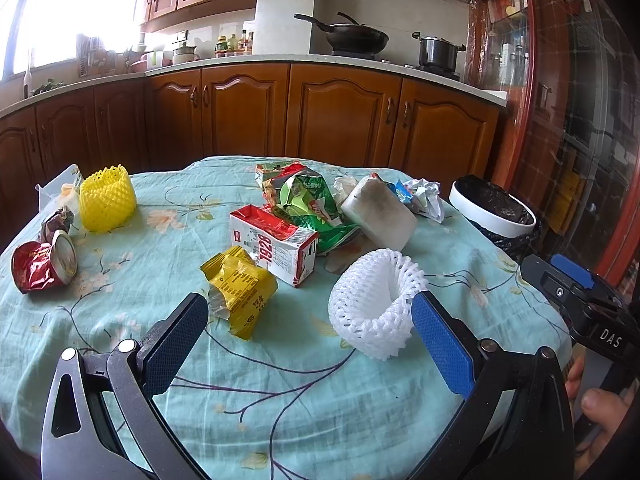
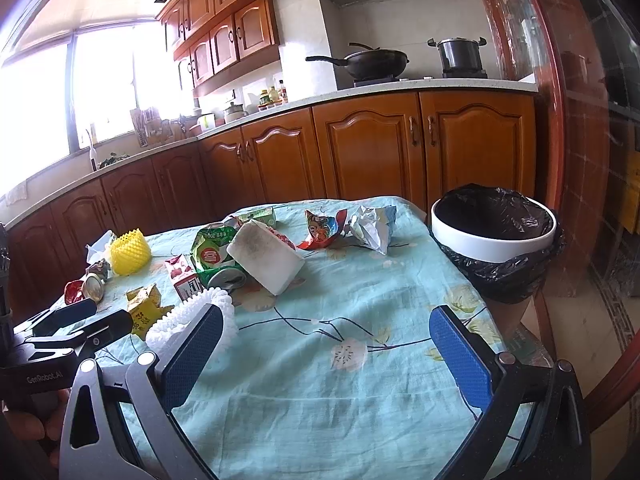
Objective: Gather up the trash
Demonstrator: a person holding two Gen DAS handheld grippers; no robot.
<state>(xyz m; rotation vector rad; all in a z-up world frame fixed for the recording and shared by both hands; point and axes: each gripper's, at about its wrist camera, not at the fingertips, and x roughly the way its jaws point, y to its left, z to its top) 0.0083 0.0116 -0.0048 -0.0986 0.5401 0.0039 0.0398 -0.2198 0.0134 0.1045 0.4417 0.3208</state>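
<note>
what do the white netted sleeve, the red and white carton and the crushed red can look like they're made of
White netted sleeve: soft foam mesh, matte, with open diamond holes, likely fruit padding. Red and white carton: printed paperboard, slightly glossy, with folded creased edges. Crushed red can: thin metal, probably aluminium, with a shiny silver end and dented walls.

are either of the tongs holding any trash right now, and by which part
Nothing is held. The left tongs and right tongs are both open over the tablecloth; the white foam net lies loose between the left fingers.
</note>
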